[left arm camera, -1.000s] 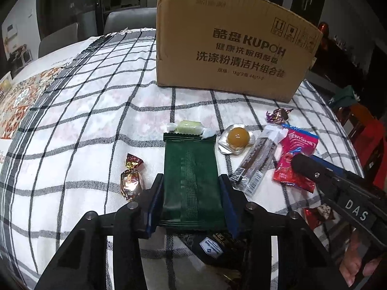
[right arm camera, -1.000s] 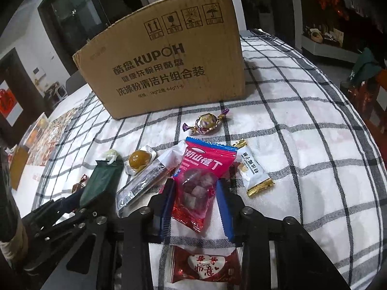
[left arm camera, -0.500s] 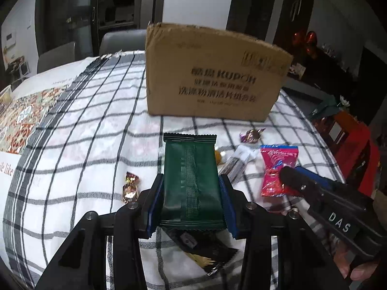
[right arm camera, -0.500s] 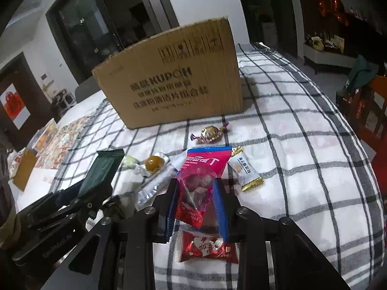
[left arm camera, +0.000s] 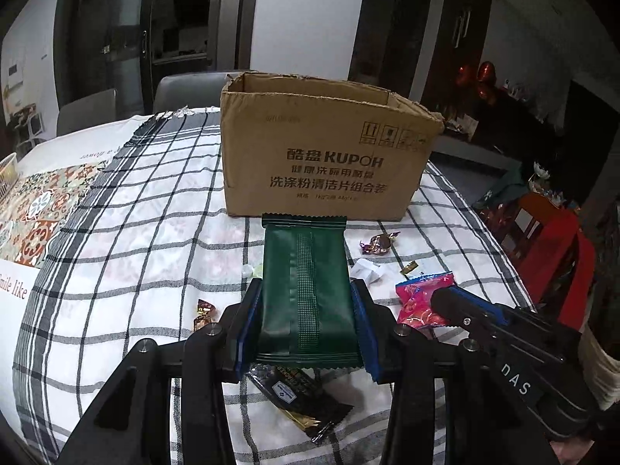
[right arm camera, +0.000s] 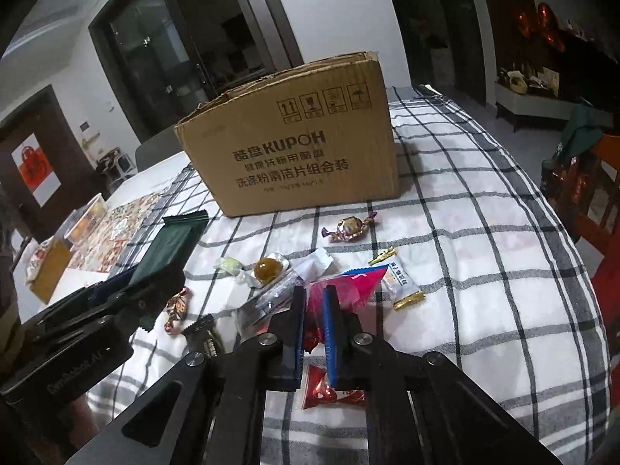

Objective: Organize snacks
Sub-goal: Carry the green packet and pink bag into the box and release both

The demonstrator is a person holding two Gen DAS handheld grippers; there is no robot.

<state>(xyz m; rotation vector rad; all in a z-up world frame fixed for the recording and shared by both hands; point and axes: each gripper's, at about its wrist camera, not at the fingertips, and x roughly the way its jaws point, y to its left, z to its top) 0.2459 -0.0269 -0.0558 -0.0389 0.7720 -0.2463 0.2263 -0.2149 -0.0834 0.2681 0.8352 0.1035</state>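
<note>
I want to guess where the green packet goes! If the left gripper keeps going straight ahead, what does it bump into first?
Probably the cardboard box. The left gripper points at its front wall, with the green packet leading, though the gap is hard to judge.

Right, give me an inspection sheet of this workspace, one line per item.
Surface: checked tablecloth over the table.
Job's things: open cardboard box at the back; green packet held in the left tool; red packet pinched in the right tool.
Clutter: gold candy, jelly cup, white sachet, black packet, loose on the cloth.
Tools: both shut on packets.
Cables: nothing seen.
Surroundings: dim room, grey chair behind the table, red chair at the right.
</note>
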